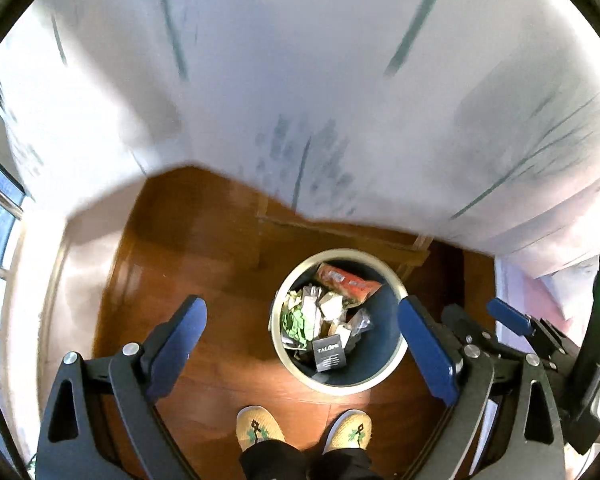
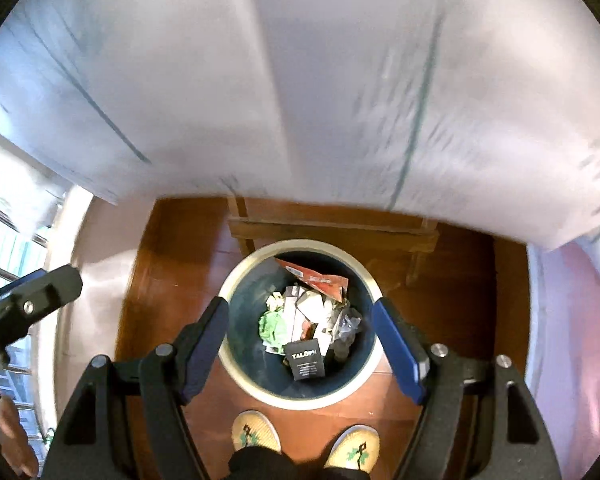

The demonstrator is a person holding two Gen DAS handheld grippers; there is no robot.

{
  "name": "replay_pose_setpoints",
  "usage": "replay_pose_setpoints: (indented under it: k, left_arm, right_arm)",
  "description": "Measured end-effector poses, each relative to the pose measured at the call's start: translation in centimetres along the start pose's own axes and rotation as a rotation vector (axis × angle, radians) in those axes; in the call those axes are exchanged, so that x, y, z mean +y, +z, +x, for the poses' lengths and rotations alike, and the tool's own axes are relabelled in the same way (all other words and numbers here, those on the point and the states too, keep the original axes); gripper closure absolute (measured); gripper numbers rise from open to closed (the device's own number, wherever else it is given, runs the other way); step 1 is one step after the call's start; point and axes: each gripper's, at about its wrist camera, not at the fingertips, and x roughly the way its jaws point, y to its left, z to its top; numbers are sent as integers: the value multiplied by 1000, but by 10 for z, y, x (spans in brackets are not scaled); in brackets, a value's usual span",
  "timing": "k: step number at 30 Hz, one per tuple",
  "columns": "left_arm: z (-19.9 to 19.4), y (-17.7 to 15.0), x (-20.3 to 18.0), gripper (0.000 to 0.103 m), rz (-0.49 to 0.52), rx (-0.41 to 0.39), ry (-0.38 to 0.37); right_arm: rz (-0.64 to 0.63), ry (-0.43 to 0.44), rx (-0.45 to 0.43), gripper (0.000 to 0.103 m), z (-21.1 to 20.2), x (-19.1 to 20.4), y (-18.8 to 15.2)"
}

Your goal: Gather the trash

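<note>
Bin [image 2: 300,394] trash [image 2: 308,320] jumbled, labels blurred

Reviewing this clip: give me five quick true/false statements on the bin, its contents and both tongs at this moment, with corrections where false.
1. The round waste bin stands on a wooden floor. True.
2. The bin is empty. False: it holds trash, including a black TALOPH box, a red wrapper and crumpled green paper.
3. The left tongs grip the black box. False: nothing is between their fingers, and the box lies in the bin.
4. The right tongs hang above the bin, open and empty. True.
5. The person's feet are bare. False: two yellow patterned slippers show below the bin.
</note>
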Motion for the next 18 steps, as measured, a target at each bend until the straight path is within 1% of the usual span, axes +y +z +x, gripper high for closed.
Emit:
replay_pose_setpoints:
  k: [4, 10, 16, 18]
  left_arm:
    - [-45, 18, -20, 8, 26, -28, 4]
    - [-112, 48, -55, 8, 75, -40, 14]
    - [-182, 77, -80, 8, 107, -98, 21]
    - [-202, 87, -88, 8, 122, -118, 29]
  right_arm:
    - [2, 18, -19, 29, -50, 0, 16]
    - [3, 14, -62, 29, -132, -6, 44]
    - [15, 0, -109, 29, -210, -14, 70]
    - [18, -11, -121, 29, -230, -16, 78]
